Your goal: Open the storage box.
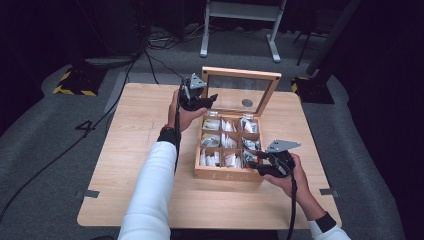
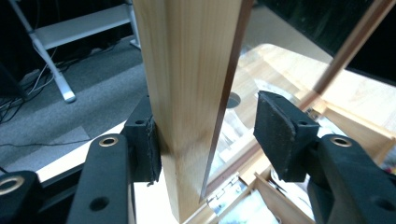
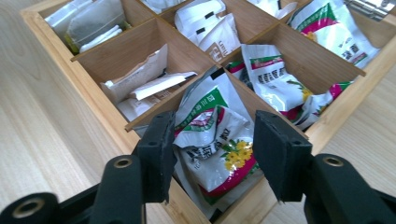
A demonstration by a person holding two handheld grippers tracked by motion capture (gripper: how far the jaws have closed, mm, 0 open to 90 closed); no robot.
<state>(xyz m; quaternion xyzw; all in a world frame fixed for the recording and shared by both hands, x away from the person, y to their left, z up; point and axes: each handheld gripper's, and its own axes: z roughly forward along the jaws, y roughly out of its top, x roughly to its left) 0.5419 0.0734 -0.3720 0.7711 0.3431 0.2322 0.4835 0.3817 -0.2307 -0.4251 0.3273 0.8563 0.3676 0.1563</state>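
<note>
- The tea sachet (image 3: 219, 149), white with green, pink and a yellow flower print, stands crumpled in the near corner compartment of the wooden tea box (image 1: 227, 172), directly between the jaws of the right hand-held gripper (image 3: 212, 154) in the right gripper view.
- That right hand-held gripper is open, one pad on each side of the sachet; I cannot tell whether either pad touches it.
- My judgement: the step in hand is picking this sachet out. To do it well, lower the jaws a little so they pinch the upper body of the packet, not just a loose corner, and keep the near-side pad clear of the divider just beside it.
- Close gently, since the foil looks soft and slippery, then lift straight up so neighbouring sachets (image 3: 275, 77) ahead of the jaws stay put.
- The glass-paned lid (image 1: 240, 92) stands upright; its wooden frame (image 2: 187, 93) sits between the jaws of the left hand-held gripper (image 2: 205, 135), one pad against the wood, the other apart from it, so it is not clamped.
- Keeping that lid steady leaves the box still on the tabletop (image 1: 135, 135).
</note>
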